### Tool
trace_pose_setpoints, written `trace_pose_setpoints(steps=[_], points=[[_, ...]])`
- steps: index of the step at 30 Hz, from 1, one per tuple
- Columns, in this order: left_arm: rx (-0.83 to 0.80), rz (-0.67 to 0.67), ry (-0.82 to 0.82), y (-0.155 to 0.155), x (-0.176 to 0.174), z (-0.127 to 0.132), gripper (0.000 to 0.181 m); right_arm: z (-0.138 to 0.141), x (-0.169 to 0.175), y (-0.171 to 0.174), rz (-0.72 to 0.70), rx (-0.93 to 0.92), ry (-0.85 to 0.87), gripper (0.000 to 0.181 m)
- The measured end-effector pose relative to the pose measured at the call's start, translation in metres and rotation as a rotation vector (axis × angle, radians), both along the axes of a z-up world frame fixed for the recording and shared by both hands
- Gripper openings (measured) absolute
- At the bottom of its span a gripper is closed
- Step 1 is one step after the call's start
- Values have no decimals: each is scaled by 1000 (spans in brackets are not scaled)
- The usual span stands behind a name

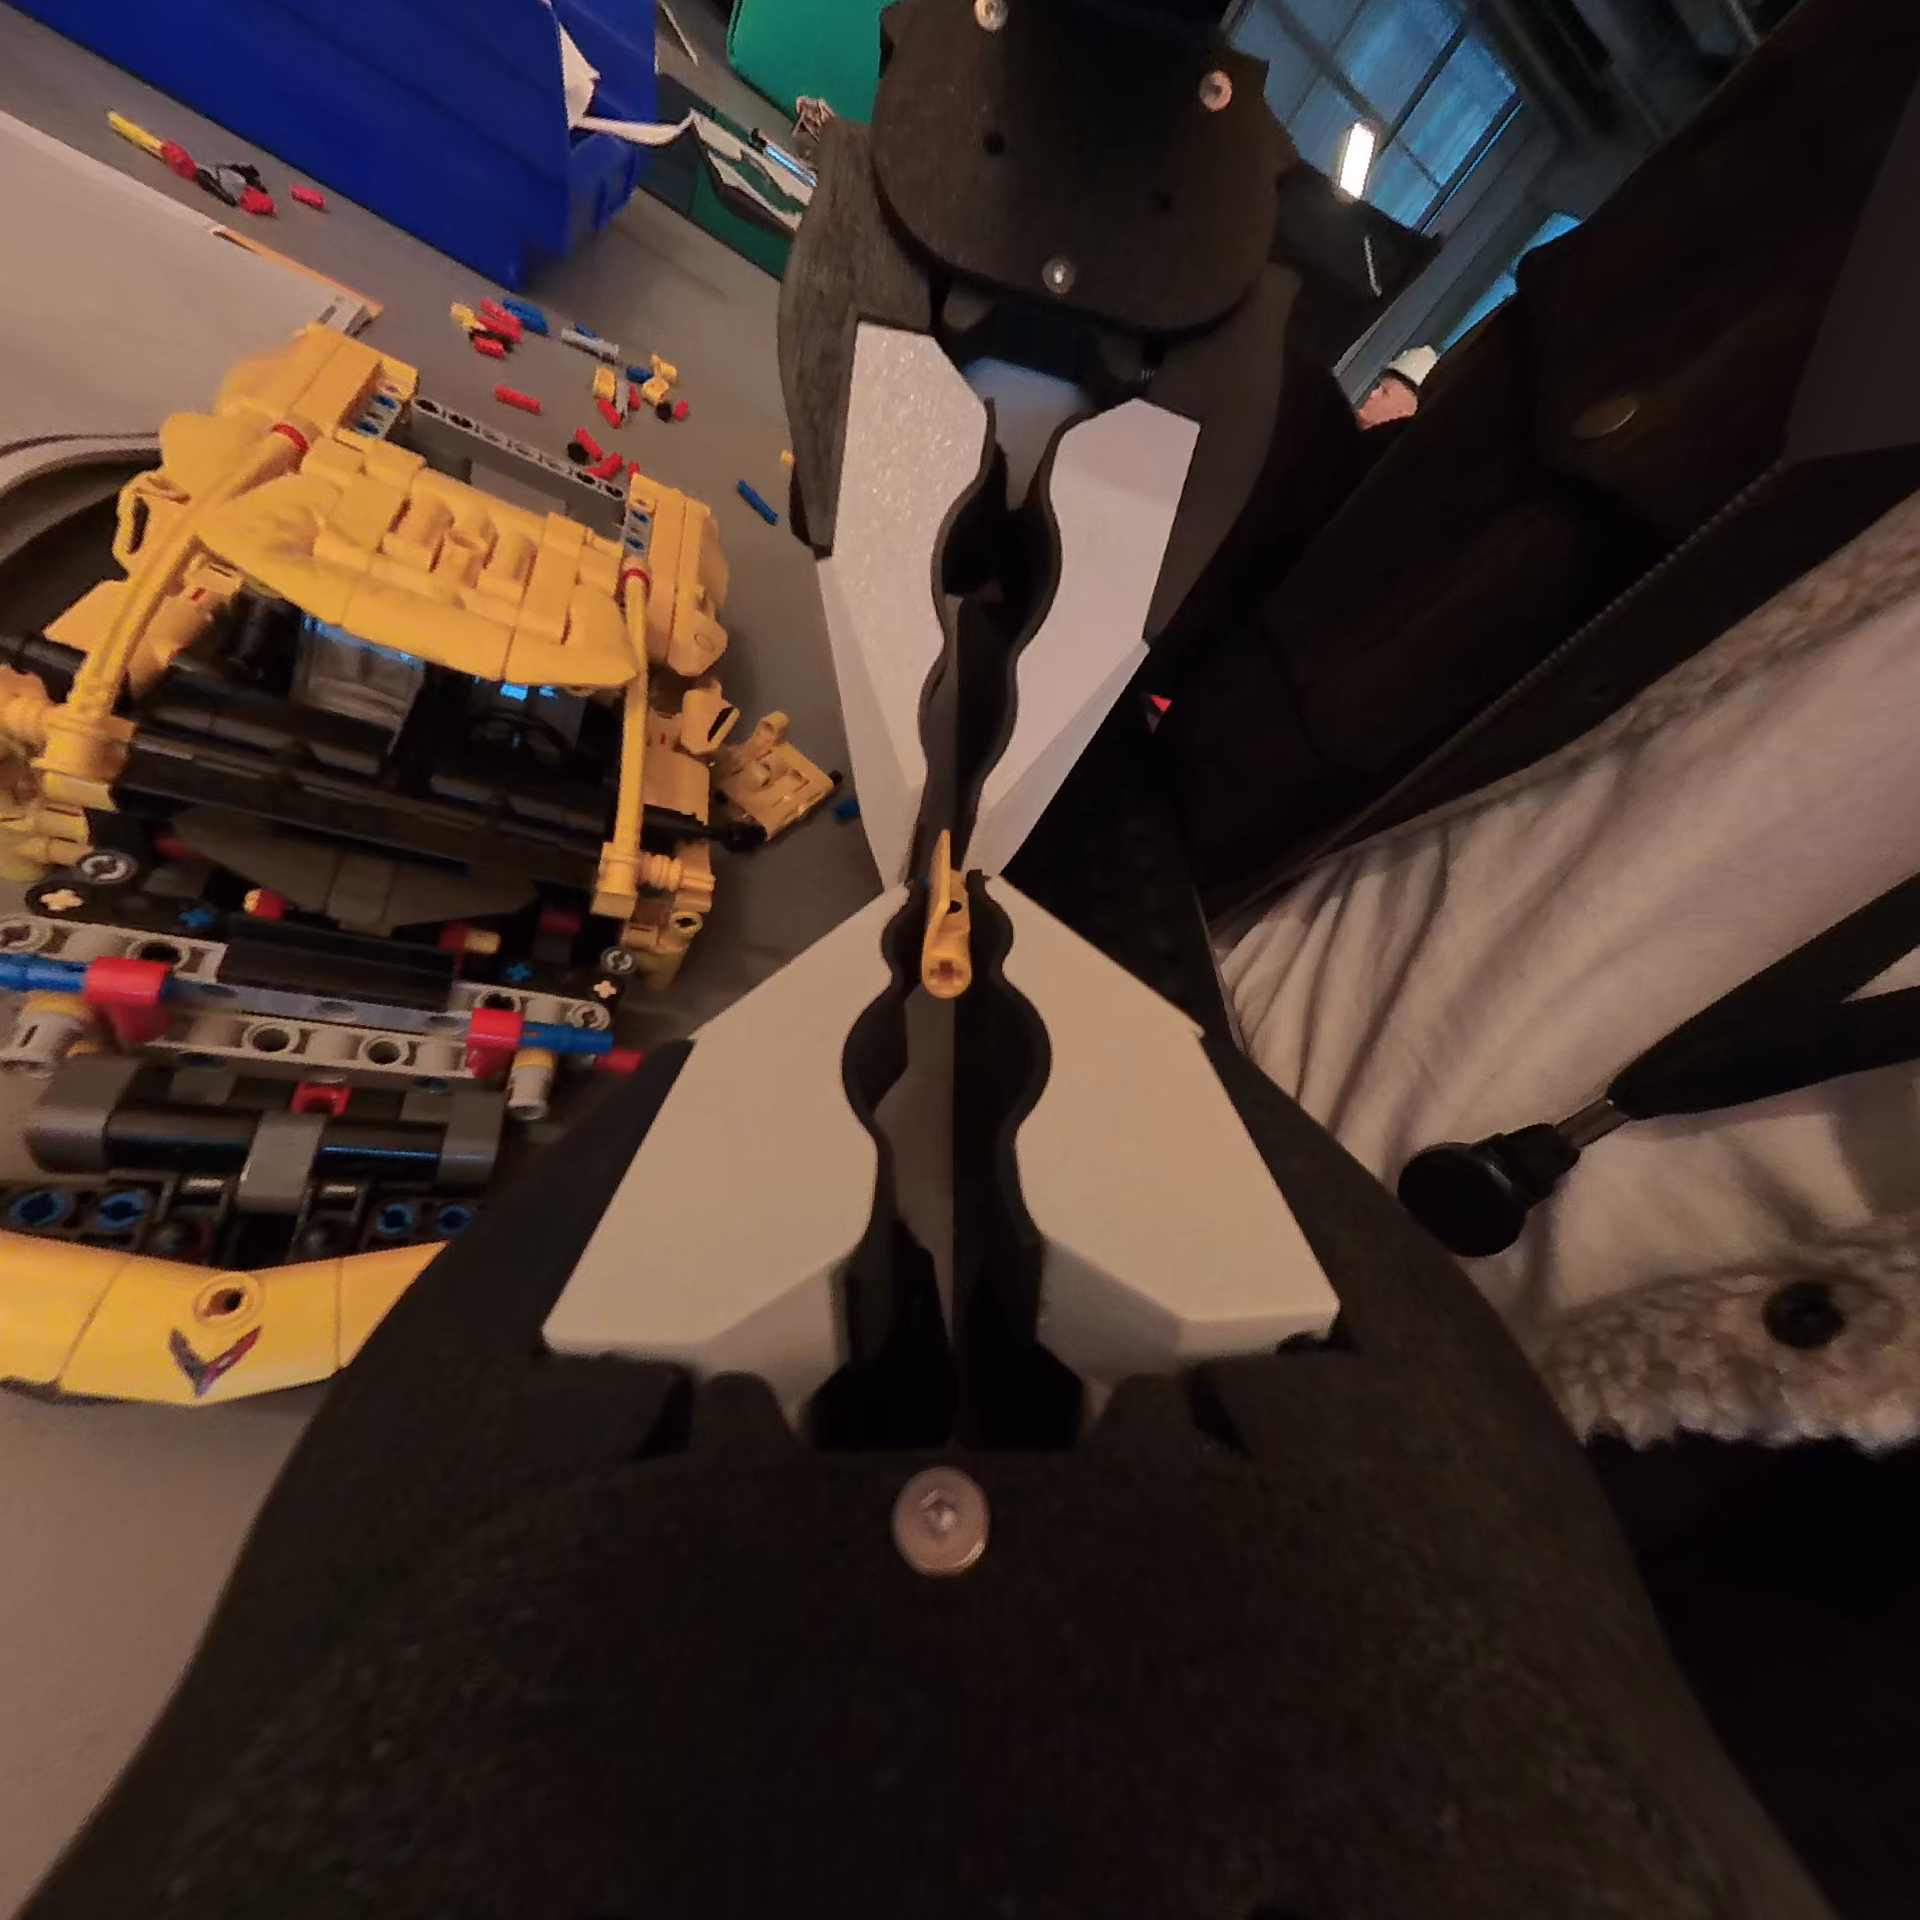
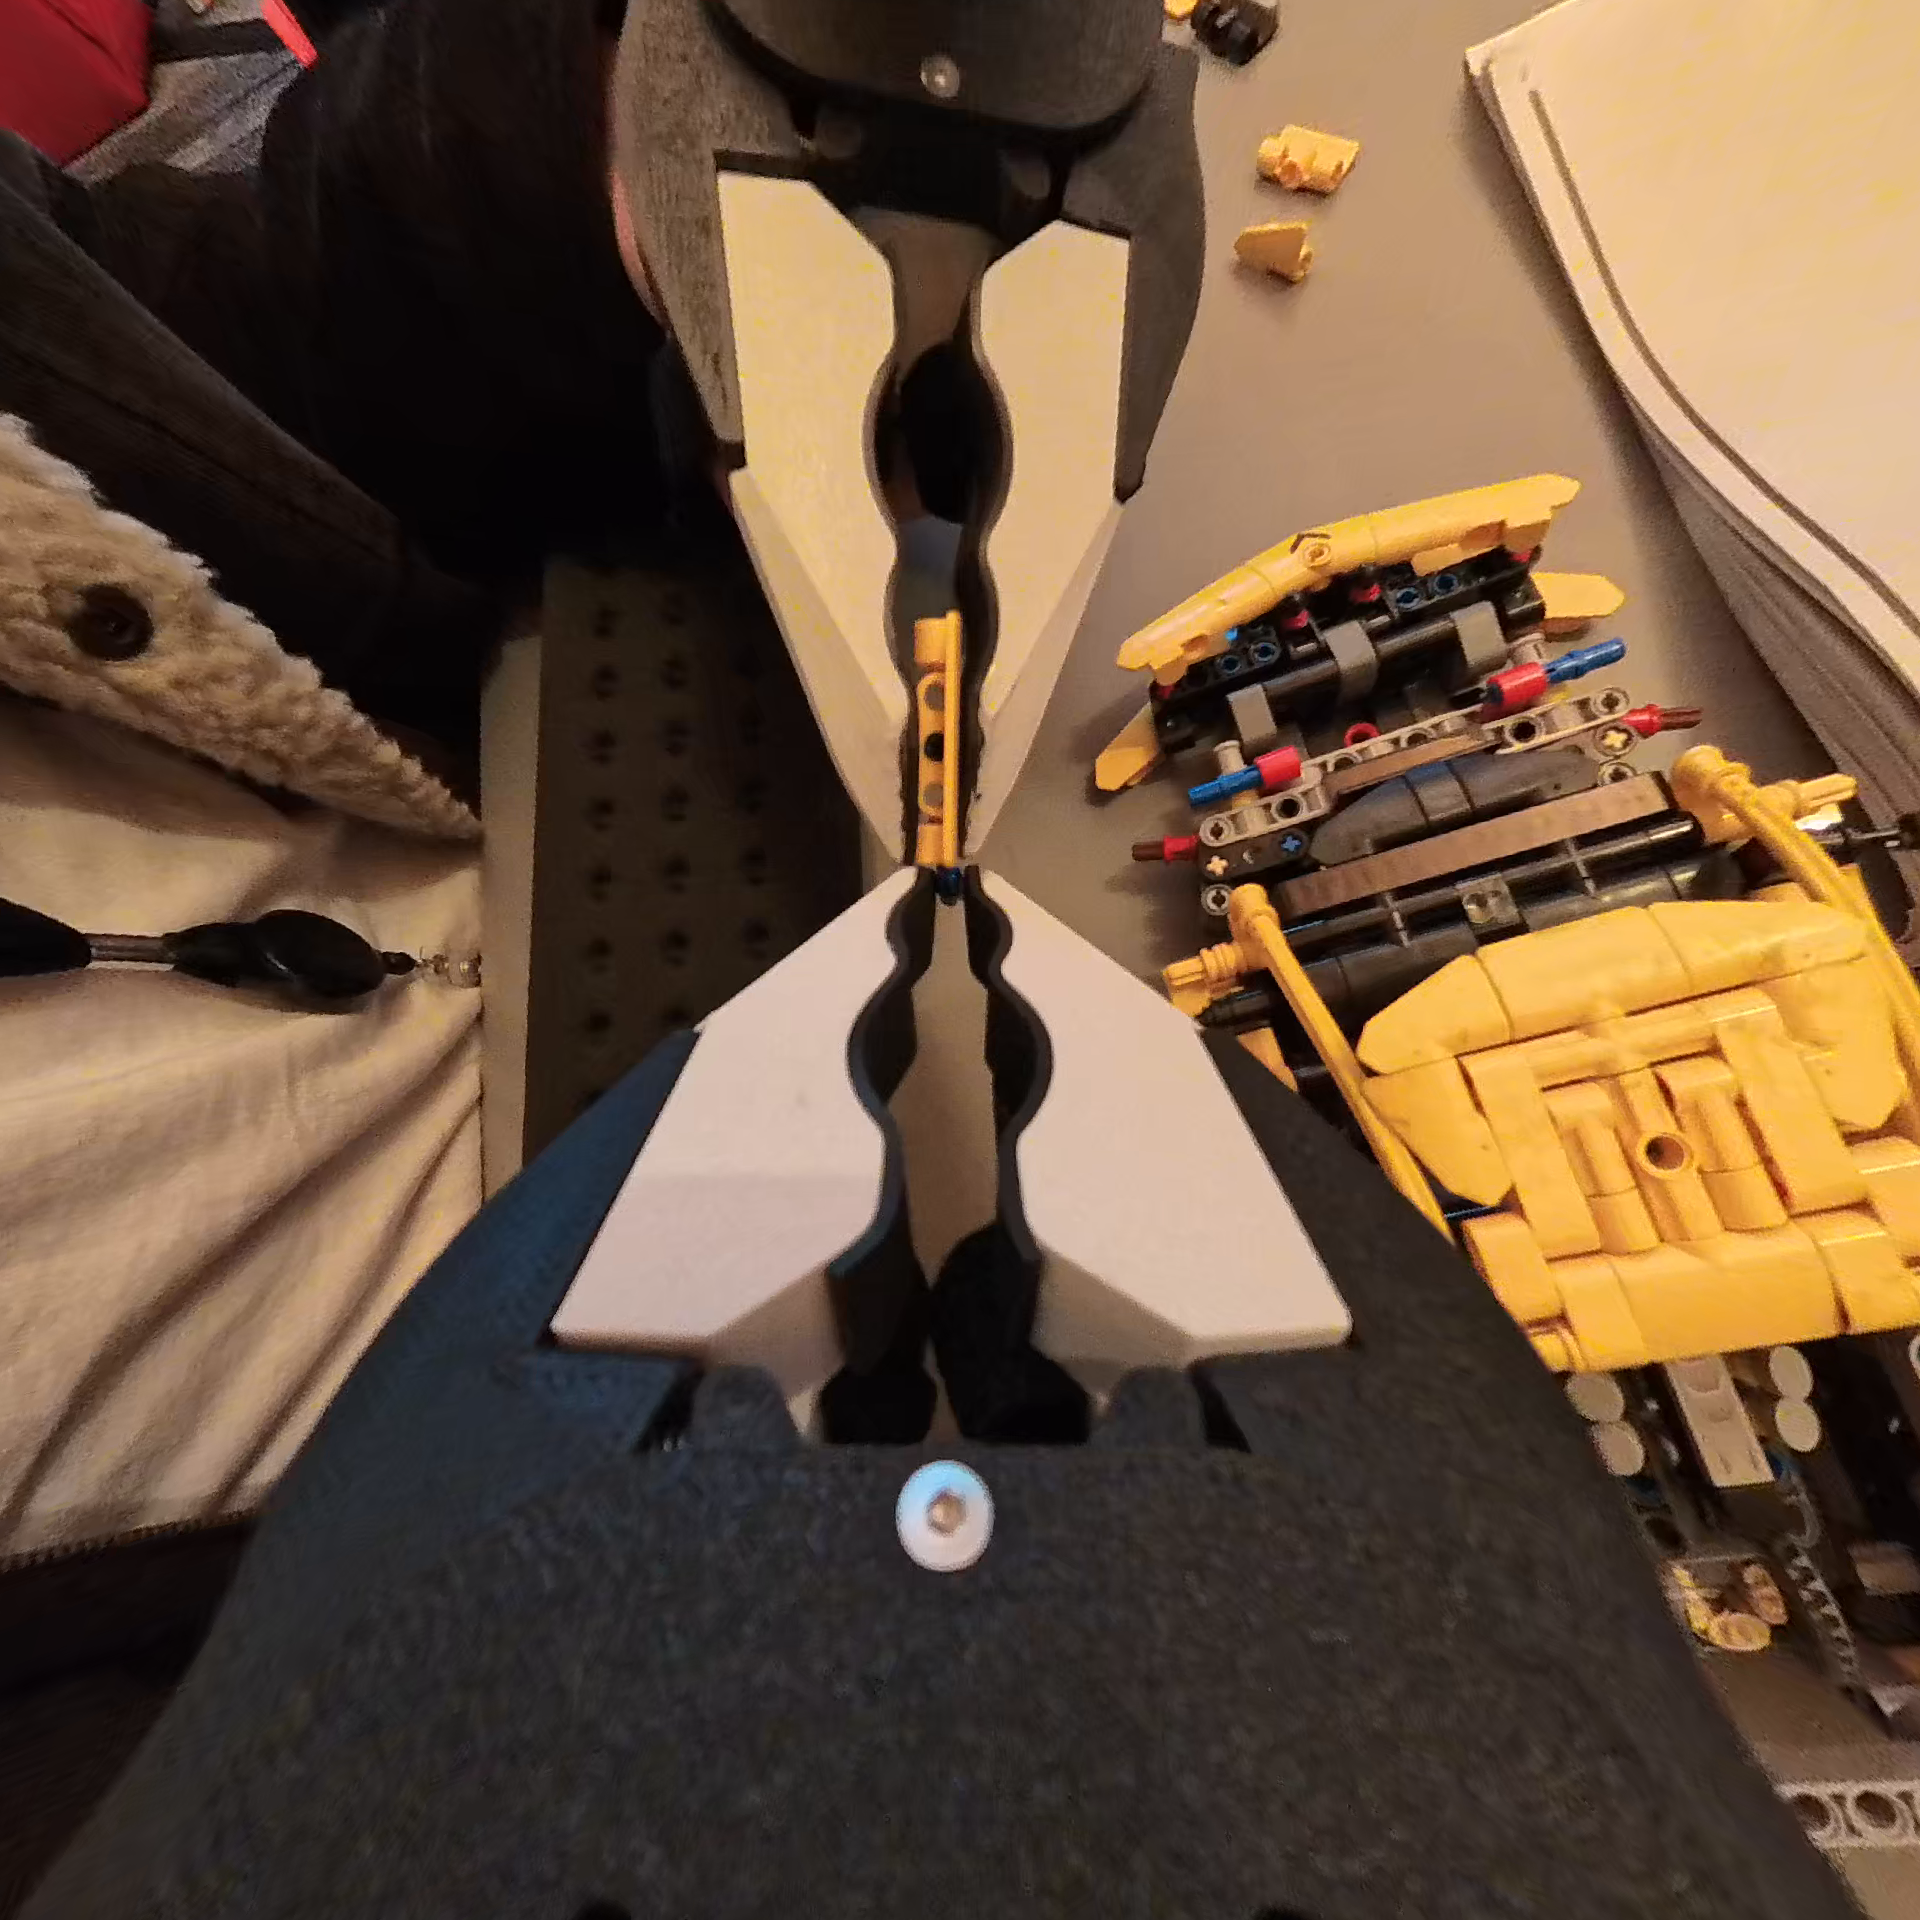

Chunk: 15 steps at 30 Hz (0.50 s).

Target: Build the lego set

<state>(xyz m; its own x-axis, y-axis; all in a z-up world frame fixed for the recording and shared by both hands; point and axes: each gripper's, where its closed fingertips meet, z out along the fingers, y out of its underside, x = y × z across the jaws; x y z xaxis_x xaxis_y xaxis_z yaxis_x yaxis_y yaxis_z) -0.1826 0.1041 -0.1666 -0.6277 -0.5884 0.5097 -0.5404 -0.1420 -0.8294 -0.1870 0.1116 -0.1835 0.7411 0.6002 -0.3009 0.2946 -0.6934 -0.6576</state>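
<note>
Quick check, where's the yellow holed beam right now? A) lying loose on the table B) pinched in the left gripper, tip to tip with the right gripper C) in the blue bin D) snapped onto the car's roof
B: the left gripper is shut on the yellow beam, meeting the right gripper tip to tip beside the yellow car.

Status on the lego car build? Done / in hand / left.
Done: the car has its yellow roof, black chassis and nose panel on.
In hand: left gripper is shut on a yellow beam; right gripper pinches a blue pin at the beam's end, tip to tip.
Left: loose parts still lie on the table.
</note>
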Motion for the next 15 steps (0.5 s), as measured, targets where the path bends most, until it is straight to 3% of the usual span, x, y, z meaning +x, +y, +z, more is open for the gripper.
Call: trace_pose_setpoints(steps=[4,10,15], points=[[-9,69,7,12,6,0,7,-13,8,-1,3,1,-78,4],[-41,143,-1,27,11,5,7,-61,21,-21,54,13,-326,5],[-9,151,34,26,13,-5,7,-69,20,-24,88,16,-382,5]])
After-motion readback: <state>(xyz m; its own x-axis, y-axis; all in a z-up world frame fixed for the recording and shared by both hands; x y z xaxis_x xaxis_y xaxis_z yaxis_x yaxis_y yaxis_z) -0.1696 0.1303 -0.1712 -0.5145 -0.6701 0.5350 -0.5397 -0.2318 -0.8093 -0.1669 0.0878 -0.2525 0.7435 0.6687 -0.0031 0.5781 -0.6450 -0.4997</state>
